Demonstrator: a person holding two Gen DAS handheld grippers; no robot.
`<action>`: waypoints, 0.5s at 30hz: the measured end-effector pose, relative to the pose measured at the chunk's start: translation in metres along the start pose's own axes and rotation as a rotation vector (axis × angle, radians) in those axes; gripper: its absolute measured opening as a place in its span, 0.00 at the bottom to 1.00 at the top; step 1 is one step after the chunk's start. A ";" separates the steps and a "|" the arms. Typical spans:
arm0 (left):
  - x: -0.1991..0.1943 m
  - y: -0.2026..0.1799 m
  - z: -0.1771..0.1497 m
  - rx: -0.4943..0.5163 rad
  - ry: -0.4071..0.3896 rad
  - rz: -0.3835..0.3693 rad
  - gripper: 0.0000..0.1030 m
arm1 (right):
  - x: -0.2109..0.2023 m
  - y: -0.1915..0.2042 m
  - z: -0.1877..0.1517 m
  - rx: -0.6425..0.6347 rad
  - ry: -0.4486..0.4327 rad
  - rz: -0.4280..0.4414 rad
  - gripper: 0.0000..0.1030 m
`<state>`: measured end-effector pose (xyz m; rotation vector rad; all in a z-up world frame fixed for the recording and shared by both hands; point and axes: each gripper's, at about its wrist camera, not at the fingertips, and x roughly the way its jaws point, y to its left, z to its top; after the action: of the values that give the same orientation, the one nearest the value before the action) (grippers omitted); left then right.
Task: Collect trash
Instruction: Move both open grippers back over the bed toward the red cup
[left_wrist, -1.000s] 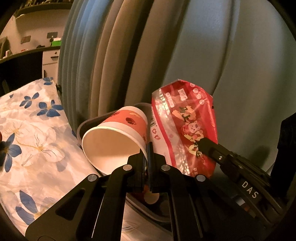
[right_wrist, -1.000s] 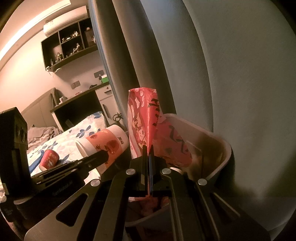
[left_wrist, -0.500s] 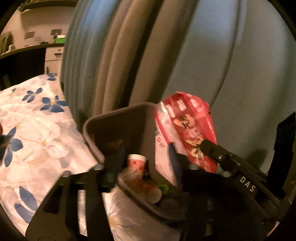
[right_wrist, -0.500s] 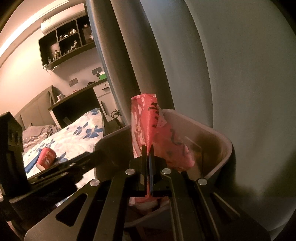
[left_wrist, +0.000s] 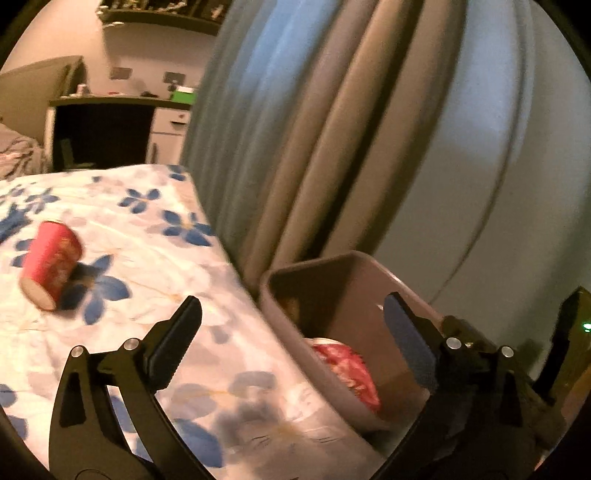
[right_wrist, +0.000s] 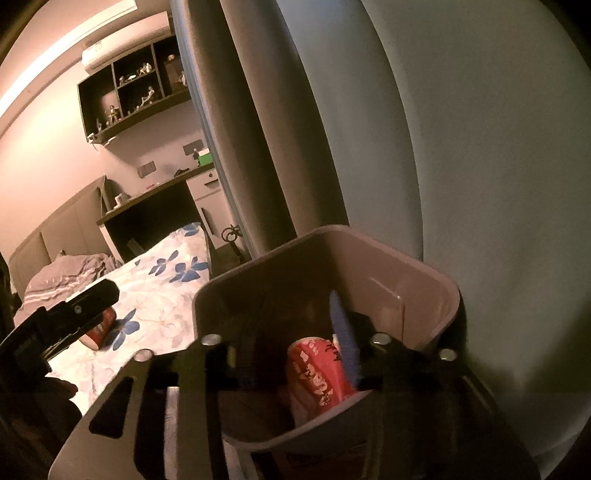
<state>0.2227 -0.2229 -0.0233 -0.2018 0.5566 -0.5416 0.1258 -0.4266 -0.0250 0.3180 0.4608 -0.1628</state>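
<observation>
**Both grippers empty over the bin, 1 cup left on the bed**

We saw the curtain (left_wrist: 332, 147) fill the view from 12 to 3 o'clock, and the bed (left_wrist: 147, 229) with its flowered cover ran from 9 to 6 o'clock. The bin (right_wrist: 424, 269) stood wedged between them, its rim touching the bed's edge. Inside lay the red snack bag (right_wrist: 317, 373).

Our left gripper (left_wrist: 291, 332) had just been opening and stood wide, with nothing between its jaws. Our right gripper (right_wrist: 295, 347) had also just been opening over the bin; its pads were clear of the bag.

The red cup (left_wrist: 50, 266) lay on its side at 9 o'clock, well apart from the bin. We judged it could roll away if nudged. The bed offered open room; the curtain side was tight.
</observation>
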 end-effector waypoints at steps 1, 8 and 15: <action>-0.002 0.003 0.001 -0.004 -0.001 0.011 0.94 | -0.003 0.002 0.000 -0.002 -0.011 -0.004 0.54; -0.032 0.036 0.002 -0.049 -0.005 0.112 0.94 | -0.017 0.017 0.004 -0.002 -0.059 -0.018 0.83; -0.075 0.078 0.003 -0.069 -0.047 0.233 0.94 | -0.022 0.052 -0.002 -0.042 -0.056 0.037 0.86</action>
<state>0.2050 -0.1168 -0.0126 -0.2115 0.5456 -0.2913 0.1176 -0.3755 -0.0026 0.2796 0.4022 -0.1259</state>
